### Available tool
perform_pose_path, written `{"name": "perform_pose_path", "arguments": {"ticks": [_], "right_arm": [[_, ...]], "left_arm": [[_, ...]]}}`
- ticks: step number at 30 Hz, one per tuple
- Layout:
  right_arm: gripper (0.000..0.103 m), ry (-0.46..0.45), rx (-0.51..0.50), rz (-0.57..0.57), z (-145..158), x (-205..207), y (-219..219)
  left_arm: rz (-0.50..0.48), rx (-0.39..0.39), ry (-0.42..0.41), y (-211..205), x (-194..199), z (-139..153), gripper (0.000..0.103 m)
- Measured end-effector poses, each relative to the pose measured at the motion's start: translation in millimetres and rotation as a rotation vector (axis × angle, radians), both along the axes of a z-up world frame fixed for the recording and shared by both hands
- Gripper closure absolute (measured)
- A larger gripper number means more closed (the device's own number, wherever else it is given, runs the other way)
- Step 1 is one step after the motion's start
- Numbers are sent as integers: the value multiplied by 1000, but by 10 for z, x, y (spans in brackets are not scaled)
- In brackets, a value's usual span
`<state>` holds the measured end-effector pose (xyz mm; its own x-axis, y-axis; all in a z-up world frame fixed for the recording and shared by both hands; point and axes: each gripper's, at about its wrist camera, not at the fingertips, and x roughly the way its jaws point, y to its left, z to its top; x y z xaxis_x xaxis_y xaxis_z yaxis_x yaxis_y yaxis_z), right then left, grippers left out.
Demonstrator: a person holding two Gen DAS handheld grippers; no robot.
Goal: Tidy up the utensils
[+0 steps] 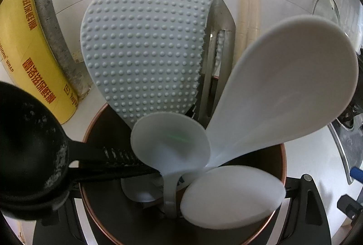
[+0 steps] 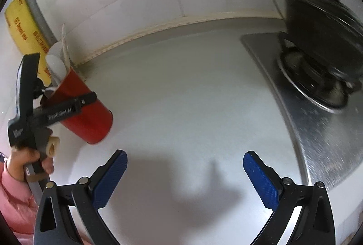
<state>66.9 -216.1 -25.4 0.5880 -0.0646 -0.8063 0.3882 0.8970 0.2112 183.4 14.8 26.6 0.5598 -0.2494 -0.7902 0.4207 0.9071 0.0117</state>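
1. Left tool (image 2: 74, 106) is clamped on the red holder (image 2: 86, 113) round its upper body, jaws as closed as the cup allows. The right wrist view shows the holder tilted, with only its base edge near the tabletop (image 2: 181, 97); I cannot tell whether it touches.
2. Right tool (image 2: 185, 179) is wide open with nothing between its blue ribbed pads (image 2: 261, 179). It hangs over bare tabletop, well apart from the holder.
3. The utensils are already inside the holder, by the tiled wall beside the yellow wrap box (image 1: 29, 63).
4. Contents: studded grey paddle (image 1: 145, 47), smooth white paddle (image 1: 283, 90), small white spoon (image 1: 170, 142), oval white paddle (image 1: 231, 195), a metal tool (image 1: 220, 40) behind, and a black ladle (image 1: 25, 154) leaning over the left rim.
5. Handling, judged: the holder is a stiff cylinder with a copper-coloured rim and a smooth, glossy wall, so it is likely slippery. The tall load probably makes it top-heavy, so a grip high on the body suits it.
6. The plastic paddles look light, stiff and smooth. Their flat heads are easy to pinch across the faces, and the bumps on the grey one add grip.
7. The ladle is dull black plastic with a round bowl and ribbed handle; take it at the handle.
8. Risk, judged: tilted like this, loose utensils could slide or fan out. A pot (image 2: 322, 29) with a glass lid on the stove is well clear.
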Motion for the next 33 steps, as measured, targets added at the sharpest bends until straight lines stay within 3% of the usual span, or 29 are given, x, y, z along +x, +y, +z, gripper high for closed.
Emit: {"name": "perform_pose_path", "arguments": {"ticks": [7,12,21,26,30,33], "right_arm": [[0,58,-25,-47,-66,-231,31],[0,94,-20,-31,-176,-325,133],[0,69,-55,39,-137,-353,140],[0,56,-75,77,-110,-449,54],[0,32,-99,88,-96,-618,-12],[0,30,-101,108,-111,-714,-81]], "left_arm": [[-5,-41,7,252,-163,-88,12],[23,-79,41,504,-416,-208,3],[91,-107,-28,795,-847,-78,3],[138,-45,-73,724,-1164,-37,3],[164,-41,-72,646,-1403,-61,3],[212,23,-74,464,-1512,-152,3]]}}
